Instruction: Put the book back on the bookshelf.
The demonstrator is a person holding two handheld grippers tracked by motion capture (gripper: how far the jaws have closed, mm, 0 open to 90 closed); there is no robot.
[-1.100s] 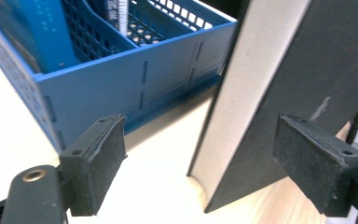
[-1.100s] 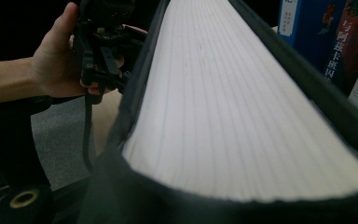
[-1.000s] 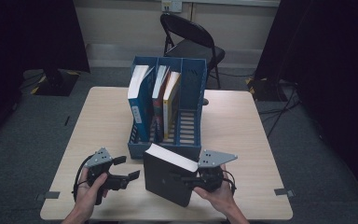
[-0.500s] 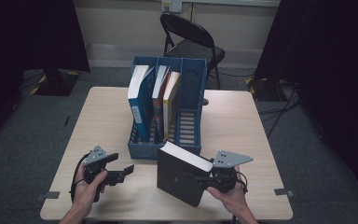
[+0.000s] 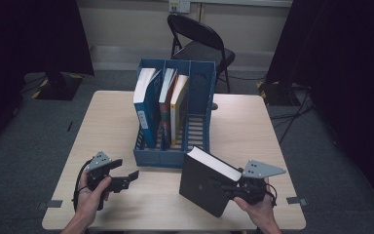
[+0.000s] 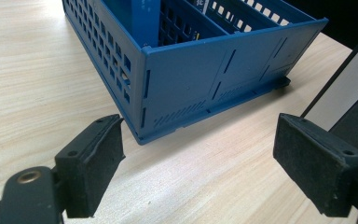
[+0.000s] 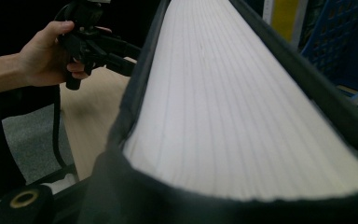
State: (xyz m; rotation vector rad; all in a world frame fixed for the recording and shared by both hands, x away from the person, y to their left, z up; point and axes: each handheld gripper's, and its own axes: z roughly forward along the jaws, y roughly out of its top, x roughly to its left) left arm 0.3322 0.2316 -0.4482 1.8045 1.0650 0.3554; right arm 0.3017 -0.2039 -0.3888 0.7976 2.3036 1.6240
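A thick black book (image 5: pixel 205 187) with white page edges (image 7: pixel 223 93) hangs tilted over the table's front right, just in front of the blue file rack (image 5: pixel 175 157). My right gripper (image 5: pixel 229 188) is shut on its lower right part, with the book between the jaws. At the front left, my left gripper (image 5: pixel 124 171) stands open with nothing between its pads (image 6: pixel 95 156), pointing at the rack's near corner (image 6: pixel 142 93). The book's edge (image 6: pixel 349 88) shows at the right of the left gripper view. The other hand with its gripper (image 7: pixel 91 39) shows beyond the book.
In the rack stand a blue book (image 5: pixel 146 105), a red one (image 5: pixel 167 100) and a yellow one (image 5: pixel 179 105), leaning in its left and middle slots. The wooden table (image 5: pixel 253 126) has bare room either side of the rack. A black folding chair (image 5: pixel 199 44) stands behind.
My right gripper has carried the black book to the right, from in front of the rack's middle to its right end. The left gripper has barely shifted.
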